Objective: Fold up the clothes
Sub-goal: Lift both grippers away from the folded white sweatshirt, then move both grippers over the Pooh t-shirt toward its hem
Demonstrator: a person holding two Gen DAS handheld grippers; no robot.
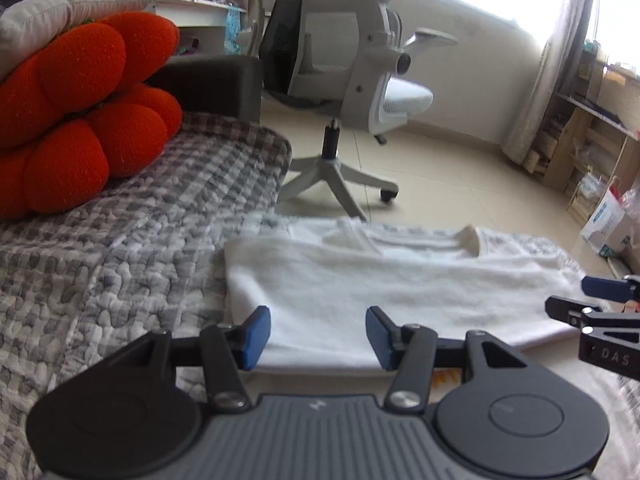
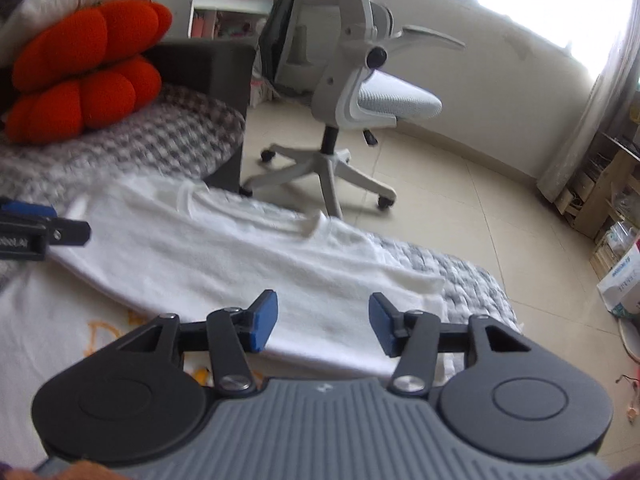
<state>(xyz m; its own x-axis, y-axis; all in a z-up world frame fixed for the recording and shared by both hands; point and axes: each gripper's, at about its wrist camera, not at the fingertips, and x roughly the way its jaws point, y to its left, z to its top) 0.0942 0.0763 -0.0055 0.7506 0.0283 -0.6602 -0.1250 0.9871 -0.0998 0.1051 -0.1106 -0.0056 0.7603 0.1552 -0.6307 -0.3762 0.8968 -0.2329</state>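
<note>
Checked grey quilt (image 1: 120, 248) on a bed, office chair (image 1: 360, 80) behind it. White t-shirt (image 1: 380, 292) lies partly folded on the quilt. Left gripper (image 1: 318, 336) and right gripper (image 2: 323, 326) gape empty above its near fold. Soft, light, limp; pinch at the folded edge.

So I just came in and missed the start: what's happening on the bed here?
A person is folding a white T-shirt on a grey checked quilt, with a two-finger tool in each hand. The shirt is already partly folded. The left tool and the right tool are both open at its near folded edge, holding nothing. Orange cushions sit behind, an office chair beyond.
</note>
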